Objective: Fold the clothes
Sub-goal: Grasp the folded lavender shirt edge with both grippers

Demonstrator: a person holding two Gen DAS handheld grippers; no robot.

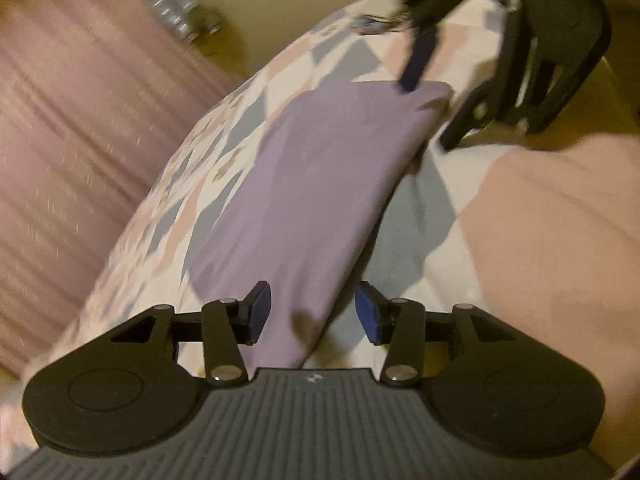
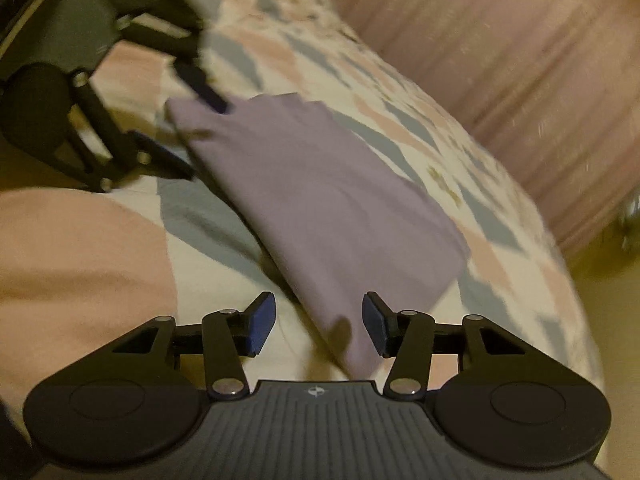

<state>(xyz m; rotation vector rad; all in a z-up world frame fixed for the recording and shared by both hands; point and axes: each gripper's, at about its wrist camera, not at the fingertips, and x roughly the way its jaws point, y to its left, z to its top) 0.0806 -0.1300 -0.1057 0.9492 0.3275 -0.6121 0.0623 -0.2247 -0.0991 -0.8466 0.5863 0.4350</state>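
A: If I close now, I judge each side could pinch only the top layer and drag the folded lilac garment (image 1: 312,184) askew on the patterned bedspread (image 1: 520,208).

B: Agreed. My left gripper (image 1: 313,312) and right gripper (image 2: 318,322) both gape, holding nothing; the cloth's opposite ends lie between their fingers.
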